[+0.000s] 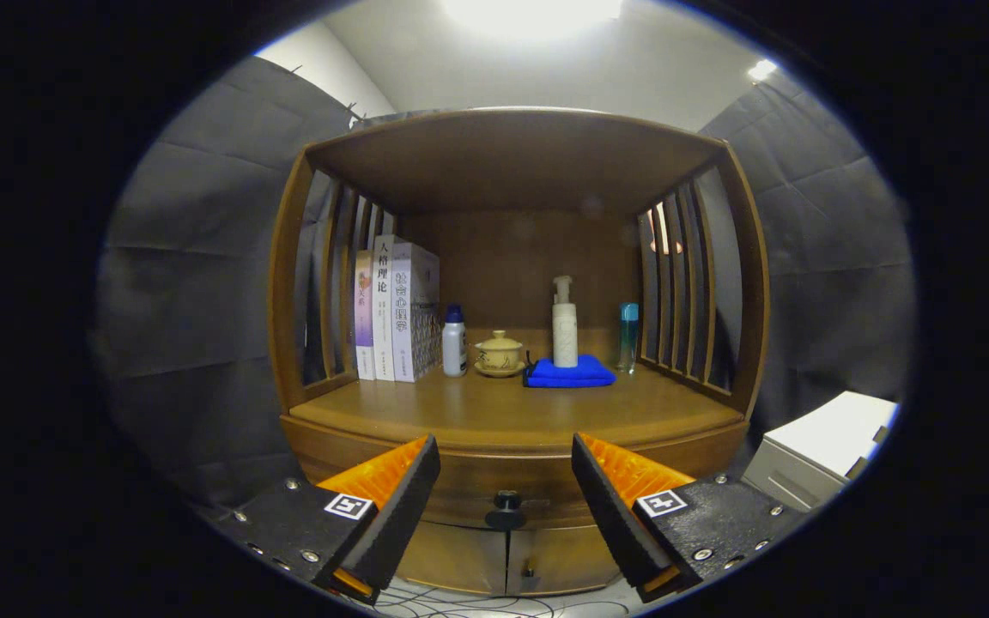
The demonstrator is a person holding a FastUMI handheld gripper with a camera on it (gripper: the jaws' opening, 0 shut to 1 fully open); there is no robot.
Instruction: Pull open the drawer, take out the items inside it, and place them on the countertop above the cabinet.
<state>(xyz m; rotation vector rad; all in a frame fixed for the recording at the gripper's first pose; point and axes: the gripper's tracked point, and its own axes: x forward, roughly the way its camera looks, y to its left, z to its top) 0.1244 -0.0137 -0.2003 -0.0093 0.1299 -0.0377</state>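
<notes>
A wooden cabinet with a hutch stands ahead of me. Its drawer (507, 489) sits closed under the countertop (512, 412), with a dark round knob (506, 508) at the middle of its front. My gripper (506, 463) is open, fingers spread wide, and the knob lies between them, a short way beyond the tips. Nothing is held. The drawer's contents are hidden.
At the back of the countertop stand several books (391, 313), a small white bottle (455, 342), a lidded tea bowl (500, 354), a pump bottle (564, 324) behind a folded blue cloth (570, 373), and a teal bottle (627, 335). Two lower doors (503, 558) sit beneath the drawer. A white box (821, 446) stands to the right.
</notes>
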